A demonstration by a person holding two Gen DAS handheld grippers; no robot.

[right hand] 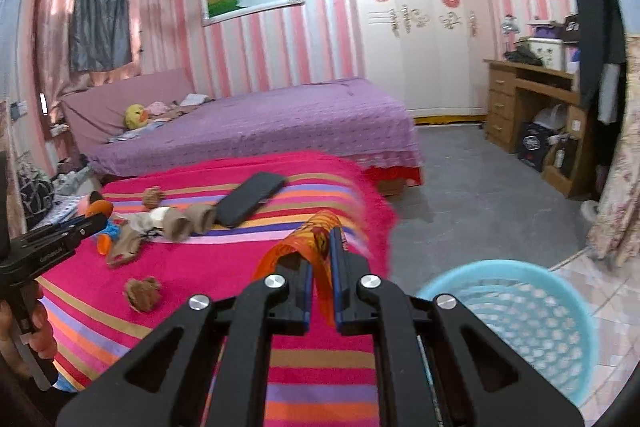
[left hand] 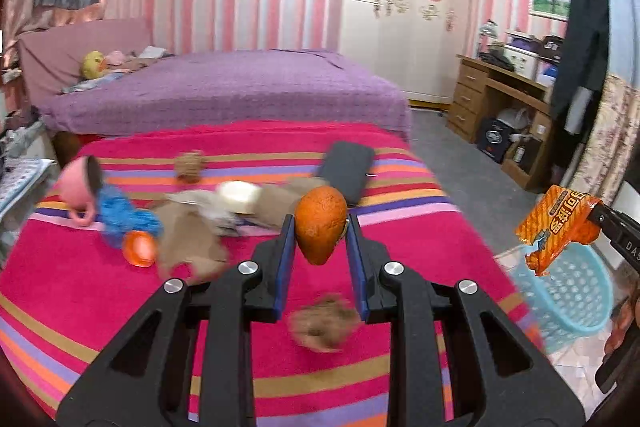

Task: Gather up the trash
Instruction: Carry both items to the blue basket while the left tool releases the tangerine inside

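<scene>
Basket (right hand: pixel 516 311) stands on floor, right of table (right hand: pixel 224 267).

Home bedroom: purple-covered bed (left hand: pixel 240 87), white wardrobe (left hand: pixel 400 7), wooden desk (left hand: pixel 496 95).

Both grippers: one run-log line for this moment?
left gripper: shut on orange peel | right gripper: shut on orange snack wrapper | blue basket: beside bed

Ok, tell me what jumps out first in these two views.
The orange peel pinched in the left gripper above the striped blanket. Next, the orange wrapper clamped in the right gripper, beside the blue basket on the floor.
</scene>
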